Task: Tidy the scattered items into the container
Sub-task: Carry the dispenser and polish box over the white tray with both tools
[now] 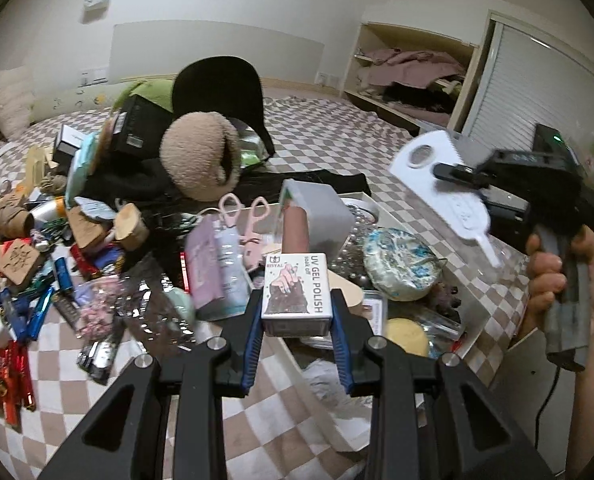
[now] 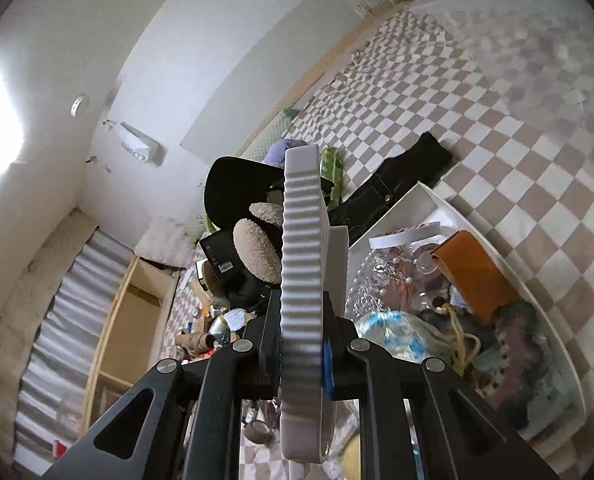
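Note:
My left gripper [image 1: 296, 306] is shut on a small white box [image 1: 297, 292] printed "UV GEL POLISH", its blue pads pressing on both sides. The box hangs over the near left edge of the white container [image 1: 479, 316], which is packed with pearls, a grey box [image 1: 325, 212] and a round blue-and-white thing [image 1: 401, 264]. At the right, a hand [image 1: 549, 284] holds my right gripper [image 1: 455, 172], shut on a flat white plastic paddle [image 1: 429, 160] with a toothed edge, above the container's far side. In the right wrist view the paddle [image 2: 301, 264] shows edge-on between the right gripper's [image 2: 302, 316] jaws, with the container [image 2: 407, 204] to its right.
A heap of scattered things lies left of the container on the checked bedspread [image 1: 317, 128]: a beige plush [image 1: 199, 160], a black cap [image 1: 221, 88], pink scissors [image 1: 249, 216], batteries and red packets [image 1: 15, 376]. An orange pouch [image 2: 473, 276] lies in the container. A black garment [image 2: 401, 176] lies behind it.

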